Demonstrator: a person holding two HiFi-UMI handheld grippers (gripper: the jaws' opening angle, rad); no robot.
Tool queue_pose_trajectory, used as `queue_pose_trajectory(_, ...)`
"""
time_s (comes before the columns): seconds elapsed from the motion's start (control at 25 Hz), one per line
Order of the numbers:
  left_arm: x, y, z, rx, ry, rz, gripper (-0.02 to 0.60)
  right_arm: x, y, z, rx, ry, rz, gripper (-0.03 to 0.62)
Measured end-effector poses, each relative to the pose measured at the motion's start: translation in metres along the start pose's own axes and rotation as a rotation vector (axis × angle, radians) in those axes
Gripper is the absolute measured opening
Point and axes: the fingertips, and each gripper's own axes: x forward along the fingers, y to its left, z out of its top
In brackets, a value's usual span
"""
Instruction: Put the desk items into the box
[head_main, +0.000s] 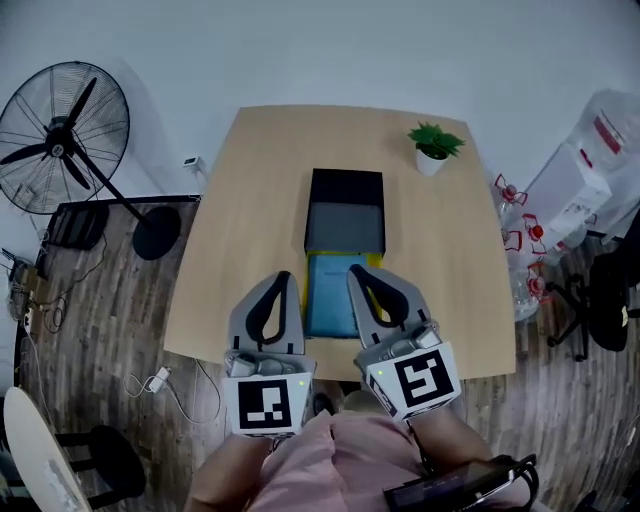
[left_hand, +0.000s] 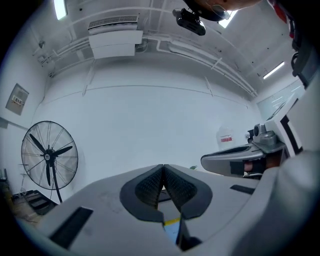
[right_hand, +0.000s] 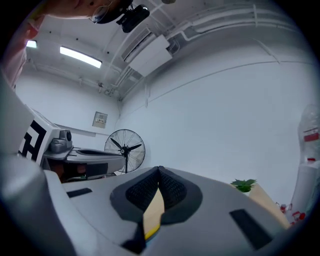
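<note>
Spreading the jaws comes before any reach, by my judgement. The flat blue item (head_main: 328, 295) with the yellow edge lies on the table (head_main: 250, 200) between your two grippers. It is outside the box (head_main: 346, 188), just beside its near side. Take it by a long edge, keep it level, and lower it squarely into the box. I cannot tell what the box holds already. Your left gripper (head_main: 284, 280) has its pads pressed together at the tips with nothing between them, and your right gripper (head_main: 357, 274) is the same. Both seem to hang over the table's near edge, gripping nothing.
</note>
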Motion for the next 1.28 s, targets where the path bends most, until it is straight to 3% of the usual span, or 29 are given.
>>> queue_pose_trajectory(0.6, -0.009, 0.014, 0.021, -0.008, -0.046, 0.011, 0.011, -0.001, 0.012, 0.03, -0.055, -0.088, -0.017, 0.0)
queue_pose_trajectory(1.28, -0.013, 0.02, 0.018, -0.022, -0.05, 0.017, 0.011, 0.0, 0.02, 0.031, -0.082, -0.087, -0.013, 0.001)
